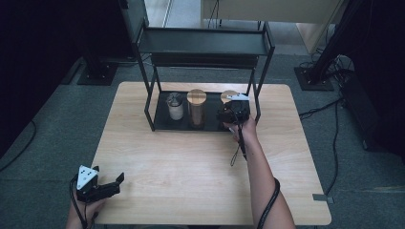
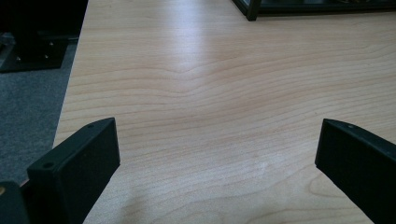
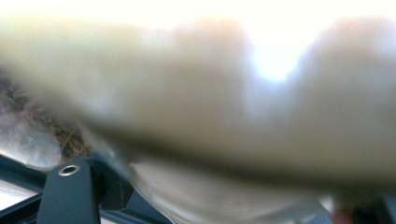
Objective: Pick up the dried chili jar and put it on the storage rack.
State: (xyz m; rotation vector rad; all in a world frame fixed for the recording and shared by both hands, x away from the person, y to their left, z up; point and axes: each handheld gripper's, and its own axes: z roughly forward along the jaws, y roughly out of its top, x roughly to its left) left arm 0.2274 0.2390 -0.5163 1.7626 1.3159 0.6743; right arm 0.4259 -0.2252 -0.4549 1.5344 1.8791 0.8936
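1. The right gripper [image 1: 232,113] is stretched forward to the lower tier of the black rack [image 1: 148,102], at that tier's right end, up against the rightmost jar [image 1: 228,96]
2. That jar, with a pale wooden lid, stands on the rack's bottom tray, at the right of a row of three; the gripper's body covers most of it in the high view
3. In the right gripper view the jar's lid [image 3: 196,93] is a blurred pale band pressed very close to the camera, with clear glass below it; one black jaw rises at the lower left, and I cannot tell whether the jaws are closed on the jar or merely beside it
4. The middle jar [image 1: 196,108], tall with a wooden lid, stands just left of the gripper; a smaller white container [image 1: 175,107] with dark contents stands at the left end of the row
5. The left gripper [image 1: 114,183] sits low near the front left corner of the tabletop [image 1: 191,162], well apart from the rack
6. Its jaws are spread wide with bare wood between them, holding nothing
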